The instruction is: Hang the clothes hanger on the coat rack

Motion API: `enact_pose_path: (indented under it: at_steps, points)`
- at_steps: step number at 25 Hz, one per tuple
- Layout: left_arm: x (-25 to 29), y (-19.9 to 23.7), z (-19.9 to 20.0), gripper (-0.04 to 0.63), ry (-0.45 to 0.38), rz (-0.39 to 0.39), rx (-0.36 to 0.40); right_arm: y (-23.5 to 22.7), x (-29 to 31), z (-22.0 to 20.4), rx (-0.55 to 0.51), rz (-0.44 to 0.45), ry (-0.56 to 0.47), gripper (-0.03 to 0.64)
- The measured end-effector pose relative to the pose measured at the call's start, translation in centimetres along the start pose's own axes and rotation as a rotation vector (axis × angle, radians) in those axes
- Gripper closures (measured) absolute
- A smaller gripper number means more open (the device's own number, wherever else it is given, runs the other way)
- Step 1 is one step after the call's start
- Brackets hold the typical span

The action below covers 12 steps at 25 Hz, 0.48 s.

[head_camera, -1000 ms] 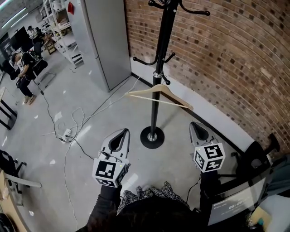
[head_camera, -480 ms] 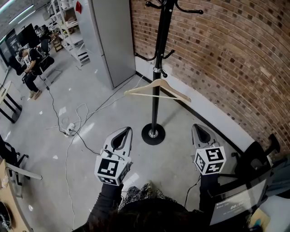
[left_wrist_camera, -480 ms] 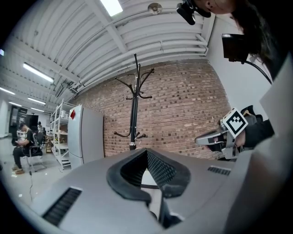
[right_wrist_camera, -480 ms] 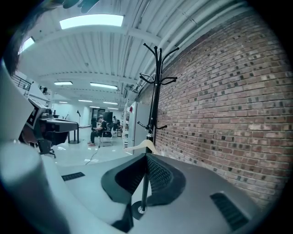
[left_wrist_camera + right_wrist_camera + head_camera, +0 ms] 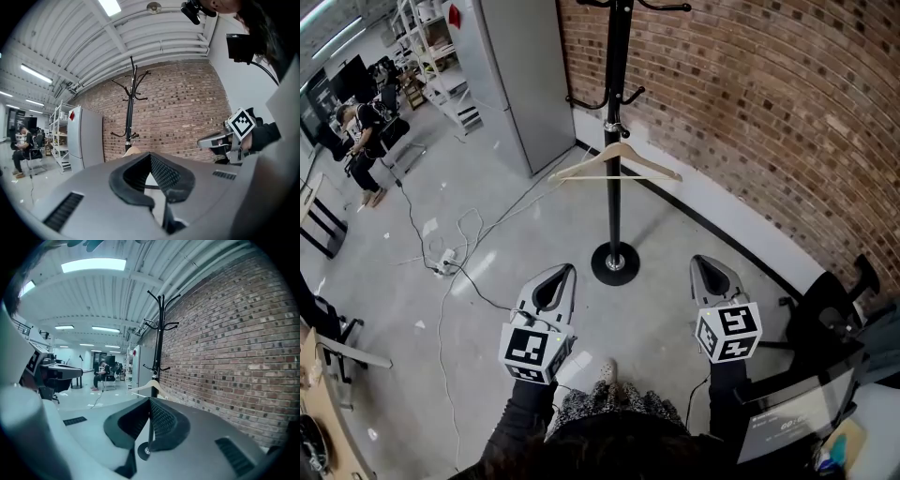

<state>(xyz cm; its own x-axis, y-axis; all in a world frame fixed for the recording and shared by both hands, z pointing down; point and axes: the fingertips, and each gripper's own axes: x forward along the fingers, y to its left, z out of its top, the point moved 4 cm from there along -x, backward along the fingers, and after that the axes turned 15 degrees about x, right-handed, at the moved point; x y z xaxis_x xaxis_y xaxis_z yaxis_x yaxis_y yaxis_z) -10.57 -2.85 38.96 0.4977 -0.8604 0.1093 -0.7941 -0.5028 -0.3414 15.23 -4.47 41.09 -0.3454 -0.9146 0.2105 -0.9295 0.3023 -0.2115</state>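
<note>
One wooden clothes hanger hangs level by its hook from the black coat rack, below the rack's lower arms. It is well ahead of both grippers and roughly midway between the lines they point along, and neither touches it. The left gripper and the right gripper are both clenched with nothing between their jaws. They are held side by side and apart, with the rack's round base on the floor between and just beyond their tips. Out past the left gripper, loose cables and a power strip lie on the grey concrete floor. Farther off stand a grey cabinet and open shelves whose contents are too small to tell, with a seated person beyond. A brick wall runs ahead and to the right of the right gripper
</note>
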Motion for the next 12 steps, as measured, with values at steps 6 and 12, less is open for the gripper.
enact_pose_path:
  at_steps: [6,12]
  points:
    - [-1.3,-1.3,0.8,0.589,0.001,0.007,0.012,0.5,-1.8,-0.5,0.023,0.022,-0.005,0.607]
    - [-1.7,-1.6,1.4,0.589,-0.006,0.024,0.022,0.6,-2.9,-0.2,0.009,0.019,-0.016,0.607]
